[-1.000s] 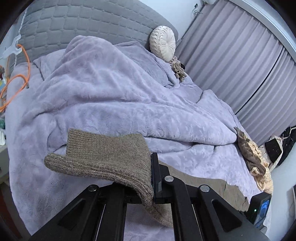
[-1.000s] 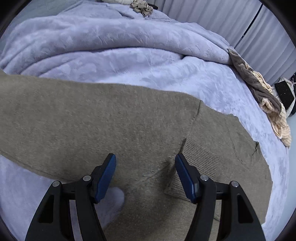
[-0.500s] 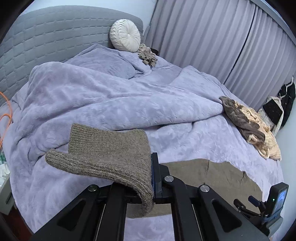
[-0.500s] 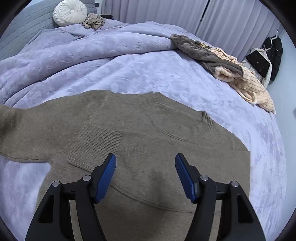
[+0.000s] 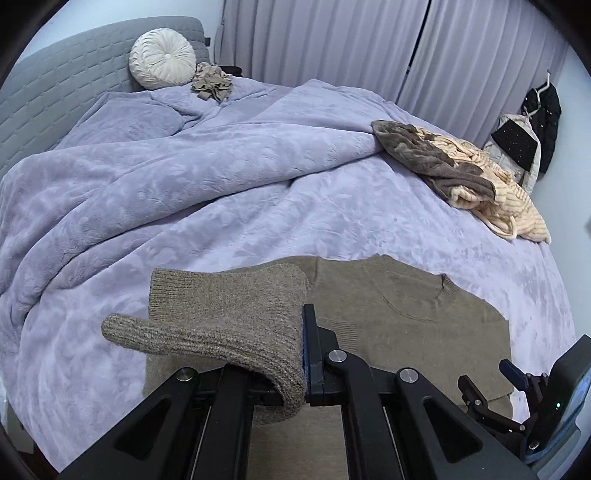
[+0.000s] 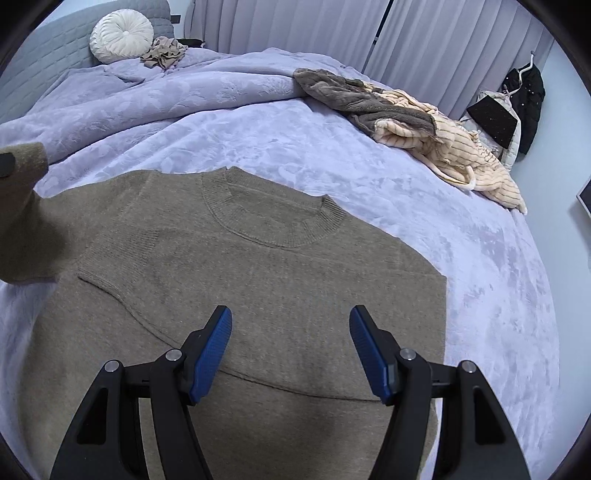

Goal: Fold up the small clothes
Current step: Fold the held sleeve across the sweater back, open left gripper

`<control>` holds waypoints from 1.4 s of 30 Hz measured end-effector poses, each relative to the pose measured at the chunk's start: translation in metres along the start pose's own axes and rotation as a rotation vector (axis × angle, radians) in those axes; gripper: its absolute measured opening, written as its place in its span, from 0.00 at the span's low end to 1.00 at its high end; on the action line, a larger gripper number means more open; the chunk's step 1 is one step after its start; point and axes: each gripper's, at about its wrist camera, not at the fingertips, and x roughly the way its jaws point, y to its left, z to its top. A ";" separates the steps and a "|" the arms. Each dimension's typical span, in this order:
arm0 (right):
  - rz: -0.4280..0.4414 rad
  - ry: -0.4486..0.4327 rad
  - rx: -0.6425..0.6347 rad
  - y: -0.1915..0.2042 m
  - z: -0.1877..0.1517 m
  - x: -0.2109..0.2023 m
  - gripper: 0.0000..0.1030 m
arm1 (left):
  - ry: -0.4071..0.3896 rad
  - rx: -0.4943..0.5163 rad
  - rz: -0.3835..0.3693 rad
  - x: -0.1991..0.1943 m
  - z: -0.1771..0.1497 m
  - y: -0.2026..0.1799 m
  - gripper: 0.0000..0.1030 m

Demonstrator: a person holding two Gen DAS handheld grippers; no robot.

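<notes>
A brown knit sweater (image 6: 280, 280) lies flat on the lilac bedcover (image 6: 369, 166), neckline toward the far side. My left gripper (image 5: 301, 343) is shut on the sweater's sleeve cuff (image 5: 221, 317), which is lifted and drapes over the left finger, hiding it. That raised sleeve (image 6: 26, 206) also shows at the left edge of the right wrist view. My right gripper (image 6: 290, 347) hovers open over the sweater's chest with nothing between its blue pads (image 6: 212, 354). In the left wrist view the sweater's body (image 5: 406, 325) spreads to the right, and the right gripper (image 5: 517, 384) shows at the lower right.
A heap of grey and cream striped clothes (image 6: 406, 118) lies at the bed's far right. A round white cushion (image 6: 122, 35) and a crumpled beige garment (image 6: 164, 51) sit by the grey headboard (image 5: 55, 85). Curtains (image 5: 406, 48) and hanging dark clothes (image 6: 521, 103) stand behind.
My left gripper has carried the sleeve cuff sideways over the sweater's body, so curtains and the clothes heap came into view. The right gripper rose and pulled back; the whole neckline now shows.
</notes>
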 end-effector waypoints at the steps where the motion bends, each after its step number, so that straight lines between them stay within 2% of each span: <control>1: -0.002 0.000 0.003 -0.006 -0.003 0.000 0.68 | 0.003 0.011 -0.001 0.001 -0.001 -0.009 0.06; 17: -0.038 0.016 0.098 -0.101 -0.037 0.008 0.68 | 0.042 0.148 -0.015 0.022 -0.016 -0.125 0.06; 30: -0.048 0.020 0.145 -0.143 -0.054 0.013 0.68 | 0.077 0.275 -0.033 0.036 -0.045 -0.205 0.06; 42: -0.038 0.026 0.202 -0.174 -0.069 0.022 0.68 | 0.106 0.340 -0.004 0.057 -0.066 -0.250 0.06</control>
